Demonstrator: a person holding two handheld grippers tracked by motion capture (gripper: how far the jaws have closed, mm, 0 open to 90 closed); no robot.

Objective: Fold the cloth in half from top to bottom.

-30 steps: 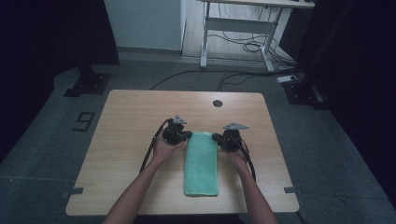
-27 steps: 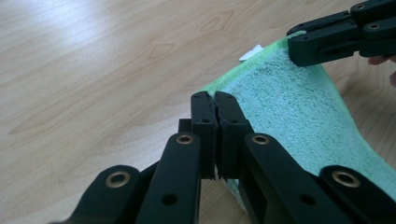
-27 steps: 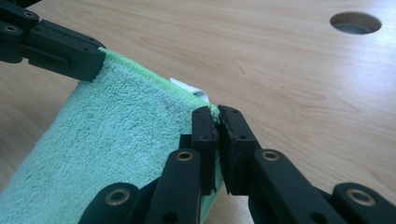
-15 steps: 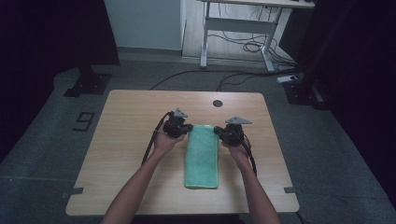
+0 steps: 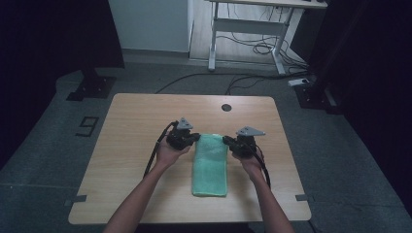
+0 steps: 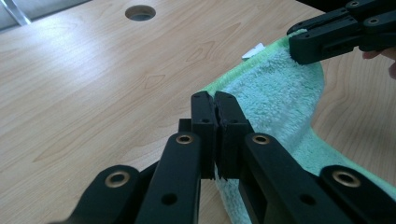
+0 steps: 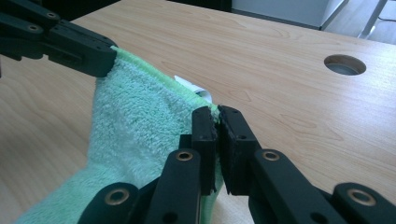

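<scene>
A mint-green towel (image 5: 210,165), folded into a long strip, lies down the middle of the wooden table (image 5: 131,121). My left gripper (image 5: 196,138) is shut on its far left corner, and my right gripper (image 5: 226,141) is shut on its far right corner. In the left gripper view the jaws pinch the towel's edge (image 6: 275,93), with the right gripper (image 6: 308,46) across from them. The right gripper view shows the towel (image 7: 135,121) stretched to the left gripper (image 7: 100,58). The far edge is held a little above the table. A white tag (image 7: 191,86) sticks out from that edge.
A round cable hole (image 5: 226,107) sits near the table's far edge. Beyond the table are a white desk frame (image 5: 243,29) with cables on the floor and a black stand base (image 5: 90,87) at the left. Bare wood lies on both sides of the towel.
Both grippers have risen slightly and shifted a little farther from the person, and the towel's far edge has come up with them. The jaws have stayed shut.
</scene>
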